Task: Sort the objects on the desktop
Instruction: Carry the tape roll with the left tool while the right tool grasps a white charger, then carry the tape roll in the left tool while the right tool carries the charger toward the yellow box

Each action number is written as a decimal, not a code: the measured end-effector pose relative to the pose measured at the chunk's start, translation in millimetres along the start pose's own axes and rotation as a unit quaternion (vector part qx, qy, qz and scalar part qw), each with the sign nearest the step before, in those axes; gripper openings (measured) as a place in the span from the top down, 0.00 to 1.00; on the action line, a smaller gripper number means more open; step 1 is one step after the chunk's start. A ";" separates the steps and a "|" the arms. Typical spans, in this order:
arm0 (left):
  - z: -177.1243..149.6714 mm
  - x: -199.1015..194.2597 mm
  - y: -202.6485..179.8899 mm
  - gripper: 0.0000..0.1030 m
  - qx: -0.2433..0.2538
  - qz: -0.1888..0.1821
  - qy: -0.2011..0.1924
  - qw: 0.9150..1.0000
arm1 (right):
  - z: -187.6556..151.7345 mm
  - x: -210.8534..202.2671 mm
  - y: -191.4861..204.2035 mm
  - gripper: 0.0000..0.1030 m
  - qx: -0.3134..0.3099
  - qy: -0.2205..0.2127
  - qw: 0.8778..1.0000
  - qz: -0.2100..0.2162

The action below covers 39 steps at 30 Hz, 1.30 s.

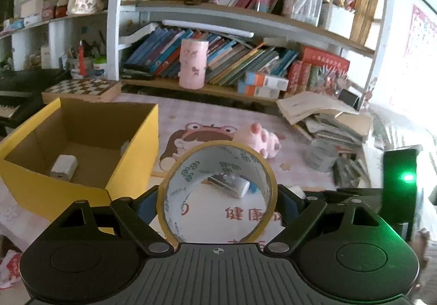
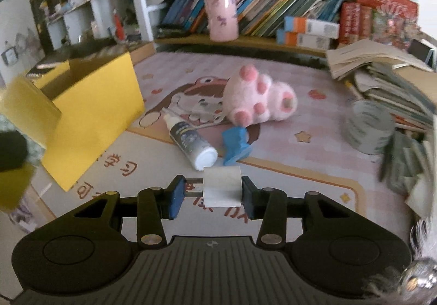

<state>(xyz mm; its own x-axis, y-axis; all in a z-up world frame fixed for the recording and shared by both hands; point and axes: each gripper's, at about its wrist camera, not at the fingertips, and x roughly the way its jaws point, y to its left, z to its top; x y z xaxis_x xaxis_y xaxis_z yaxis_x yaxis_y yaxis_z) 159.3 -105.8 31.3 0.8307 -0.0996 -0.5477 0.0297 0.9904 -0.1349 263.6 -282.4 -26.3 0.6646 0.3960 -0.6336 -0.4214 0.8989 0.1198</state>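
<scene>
The roll of yellow tape [image 1: 217, 190] stands on edge between the pads of the left tool [image 1: 217, 202], clenched on its outer rim and carried above the tabletop [image 1: 295, 182], just beside the open yellow box [image 1: 131, 165] where a small white adapter [image 1: 64, 168] already lies. The right tool [image 2: 210, 194] holds a white block [image 2: 222, 187], though only its right pad clearly touches; two thin prongs bridge to the left pad, so that hold looks lopsided. Beyond it on the tabletop lie a white spray bottle [image 2: 189, 141], a blue clip-like piece [image 2: 235, 145], a pink plush toy [image 2: 259, 97] and a grey tape roll [image 2: 368, 127] near the stacked books [image 2: 382, 78]. The risks, as I judge them: the thin round tape could twist or pop out from a pinch across its curved sides if swung fast toward the box, and the block could pivot on its prongs and drop. Both tools heading for the same box might also bump each other or knock its near wall.
</scene>
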 end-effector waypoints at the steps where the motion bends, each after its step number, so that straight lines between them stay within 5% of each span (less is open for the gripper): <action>1: 0.0 -1.4 1.4 0.14 -0.002 -0.004 -0.002 1.000 | 0.3 -6.3 1.1 0.61 0.002 -0.004 1.000 -0.003; 20: -22.1 -45.0 54.3 0.14 0.003 -0.072 -0.016 0.997 | -30.7 -77.7 64.7 0.61 0.018 -0.037 0.996 -0.074; 39: -70.3 -111.6 131.7 0.14 0.031 -0.042 0.008 0.999 | -79.6 -105.6 183.3 0.61 -0.012 -0.027 0.997 -0.074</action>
<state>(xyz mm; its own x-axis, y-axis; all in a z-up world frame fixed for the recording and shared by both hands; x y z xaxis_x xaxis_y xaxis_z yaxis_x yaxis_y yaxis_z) 31.4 29.1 16.6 0.8145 -0.1833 -0.5505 0.1340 0.9826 -0.1289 67.0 -174.3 1.7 0.7530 0.2689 -0.6006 -0.3305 0.9438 0.0081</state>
